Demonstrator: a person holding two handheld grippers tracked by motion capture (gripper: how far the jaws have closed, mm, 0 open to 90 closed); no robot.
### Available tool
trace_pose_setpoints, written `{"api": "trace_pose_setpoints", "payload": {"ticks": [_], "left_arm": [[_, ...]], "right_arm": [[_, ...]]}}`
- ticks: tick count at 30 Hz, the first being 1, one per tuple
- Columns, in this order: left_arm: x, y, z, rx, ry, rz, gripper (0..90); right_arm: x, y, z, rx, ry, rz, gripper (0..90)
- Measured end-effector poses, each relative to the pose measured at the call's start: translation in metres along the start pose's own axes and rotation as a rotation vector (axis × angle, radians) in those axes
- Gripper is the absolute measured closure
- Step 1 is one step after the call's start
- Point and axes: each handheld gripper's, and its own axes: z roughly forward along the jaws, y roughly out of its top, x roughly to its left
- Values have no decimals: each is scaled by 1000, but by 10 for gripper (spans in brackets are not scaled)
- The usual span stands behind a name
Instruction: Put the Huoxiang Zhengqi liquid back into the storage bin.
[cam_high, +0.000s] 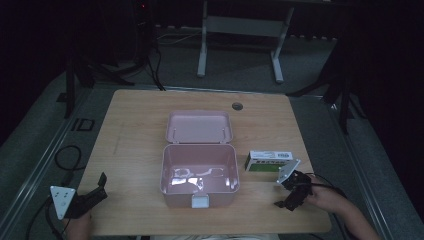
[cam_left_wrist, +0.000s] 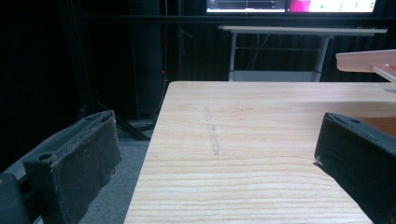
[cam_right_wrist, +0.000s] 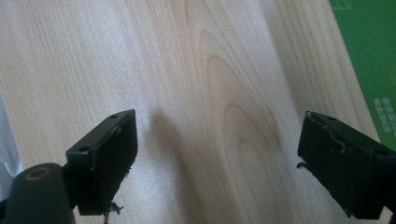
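Note:
A pink box (cam_high: 200, 172) stands open in the middle of the wooden table (cam_high: 140, 130), its lid (cam_high: 199, 126) folded back flat behind it and its inside bare. A green and white carton (cam_high: 268, 161) lies flat just right of the box. My right gripper (cam_high: 282, 194) is open in front of the carton, tilted down at bare wood. In the right gripper view the jaws (cam_right_wrist: 217, 133) are spread wide, with the carton (cam_right_wrist: 369, 56) at the upper right. My left gripper (cam_high: 101, 187) is open at the table's front left corner, holding nothing (cam_left_wrist: 215, 135).
The pink lid's edge (cam_left_wrist: 364, 60) shows at the far right of the left gripper view. A round cable grommet (cam_high: 237, 106) sits near the table's back edge. Beyond the table stands a white desk frame (cam_high: 240, 30), with cables on the floor (cam_high: 67, 160) at left.

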Motion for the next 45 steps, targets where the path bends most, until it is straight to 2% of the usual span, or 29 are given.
{"api": "trace_pose_setpoints", "payload": {"ticks": [1, 2, 3, 9, 10, 11, 12, 15, 16, 27, 32, 36, 45], "left_arm": [[0, 0, 0, 0, 0, 0, 2], [0, 0, 0, 0, 0, 0, 2], [0, 0, 0, 0, 0, 0, 2], [0, 0, 0, 0, -1, -1, 2], [0, 0, 0, 0, -1, -1, 2], [0, 0, 0, 0, -1, -1, 2], [0, 0, 0, 0, -2, -1, 2], [0, 0, 0, 0, -2, -1, 2], [0, 0, 0, -1, -2, -1, 2], [0, 0, 0, -2, -3, -2, 2], [0, 0, 0, -1, -4, -2, 2], [0, 0, 0, 0, -7, -4, 2], [1, 0, 0, 0, -10, -5, 2]], "right_arm": [[0, 0, 0, 0, 0, 0, 119], [0, 6, 1, 42, 9, -18, 119], [0, 8, 1, 55, 6, -23, 119], [2, 19, 1, 117, 16, -55, 119], [2, 23, 2, 164, 31, -63, 119], [2, 23, 2, 164, 31, -63, 119], [3, 27, 3, 205, 28, -77, 119], [2, 31, 3, 225, 42, -80, 119], [1, 35, 2, 238, 39, -96, 118], [-1, 51, -7, 261, 48, -122, 131], [3, 61, -19, 257, 76, -189, 108], [0, 68, -25, 258, 83, -190, 107], [1, 79, -32, 288, 93, -235, 125]]}}
